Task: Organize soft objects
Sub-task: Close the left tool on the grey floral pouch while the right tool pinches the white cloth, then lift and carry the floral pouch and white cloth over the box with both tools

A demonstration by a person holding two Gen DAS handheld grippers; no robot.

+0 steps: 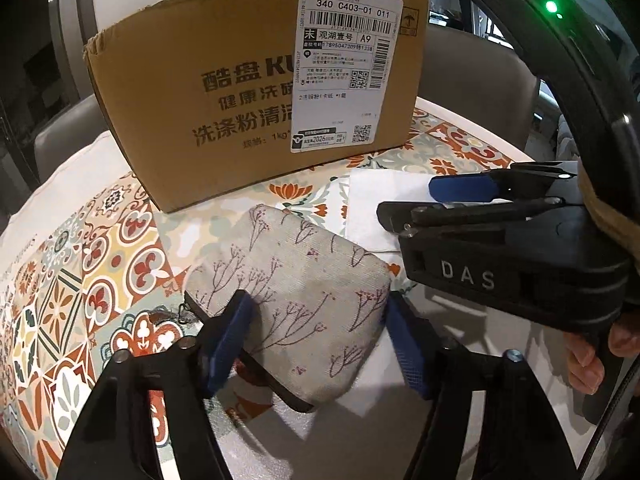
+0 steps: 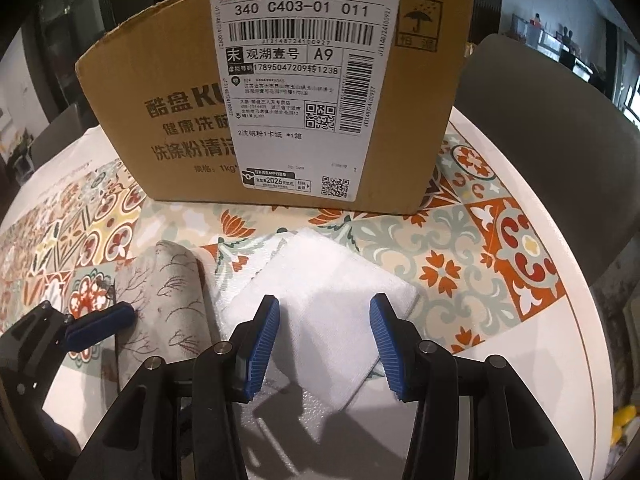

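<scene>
A grey floral fabric pouch lies on the patterned tablecloth, and it also shows in the right wrist view as the pouch. My left gripper straddles its near end, with a blue pad pressed on each side. One of the left gripper's fingers shows at the pouch's left edge. To the right lies a folded white cloth. My right gripper hovers over it, jaws apart, and the cloth lies flat between the pads. From the left wrist view the right gripper hangs above the white cloth.
A tall cardboard box with a shipping label stands just behind both items, its top open. The round table's white rim curves along the right. Grey chair backs stand beyond the rim. A thin white foam sheet lies under the near items.
</scene>
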